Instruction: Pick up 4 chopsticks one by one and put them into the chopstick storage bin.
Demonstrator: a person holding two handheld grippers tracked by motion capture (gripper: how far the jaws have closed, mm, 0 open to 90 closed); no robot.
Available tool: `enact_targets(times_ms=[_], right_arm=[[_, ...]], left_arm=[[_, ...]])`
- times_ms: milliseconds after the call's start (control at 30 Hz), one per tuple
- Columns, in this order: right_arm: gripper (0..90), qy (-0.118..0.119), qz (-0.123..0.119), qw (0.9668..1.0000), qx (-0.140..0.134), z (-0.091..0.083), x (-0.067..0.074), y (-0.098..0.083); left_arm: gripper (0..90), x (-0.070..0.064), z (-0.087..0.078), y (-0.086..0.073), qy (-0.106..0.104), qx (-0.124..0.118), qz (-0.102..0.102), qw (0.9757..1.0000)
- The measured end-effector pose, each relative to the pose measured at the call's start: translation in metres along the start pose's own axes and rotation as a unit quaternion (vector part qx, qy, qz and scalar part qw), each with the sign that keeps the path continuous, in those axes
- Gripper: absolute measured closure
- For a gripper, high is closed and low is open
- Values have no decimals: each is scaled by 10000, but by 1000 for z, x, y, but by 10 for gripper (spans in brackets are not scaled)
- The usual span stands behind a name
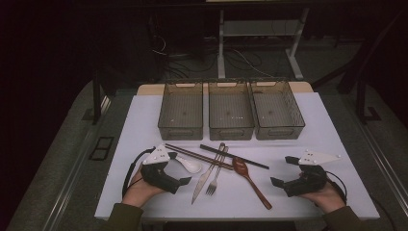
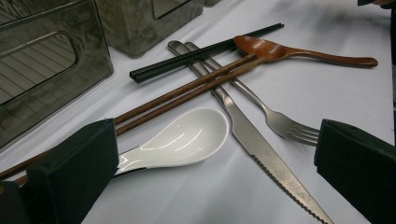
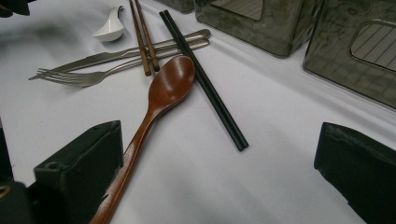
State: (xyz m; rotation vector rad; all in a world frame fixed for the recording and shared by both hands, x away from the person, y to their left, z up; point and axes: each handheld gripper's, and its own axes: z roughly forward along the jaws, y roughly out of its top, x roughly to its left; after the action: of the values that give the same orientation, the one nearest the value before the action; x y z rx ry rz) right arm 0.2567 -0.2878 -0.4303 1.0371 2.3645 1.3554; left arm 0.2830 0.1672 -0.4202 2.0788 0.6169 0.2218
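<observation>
dark floor cables beyond baskets

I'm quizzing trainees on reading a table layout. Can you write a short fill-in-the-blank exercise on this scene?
1. Along the table's far side stand ____ mesh baskets.
2. The brown chopsticks lie across the knife and the ____.
3. The white spoon lies nearest the ____ gripper.
4. Both grippers' jaws are ____.

Missing words: three; fork; left; open

Olive-green sleeves cover both forearms; each hand grips a black tool, left tool and right tool, topped by a pale three-cornered plate and trailing black cable.
</observation>
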Motion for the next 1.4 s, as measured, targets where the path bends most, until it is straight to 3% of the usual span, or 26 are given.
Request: enact_targets(times_ms=[600, 1100, 1400], right_arm=[[10, 70, 21, 10000, 3, 1, -3, 0], [10, 120, 47, 9999, -40, 3, -3, 2], [10, 168, 69, 9998, -45, 5, -3, 3]], left_arm=[[0, 3, 7, 8, -103, 116, 60, 9999], [0, 8, 17, 18, -244, 59, 156, 9996], [43, 10, 25, 28, -326, 85, 248, 9991]])
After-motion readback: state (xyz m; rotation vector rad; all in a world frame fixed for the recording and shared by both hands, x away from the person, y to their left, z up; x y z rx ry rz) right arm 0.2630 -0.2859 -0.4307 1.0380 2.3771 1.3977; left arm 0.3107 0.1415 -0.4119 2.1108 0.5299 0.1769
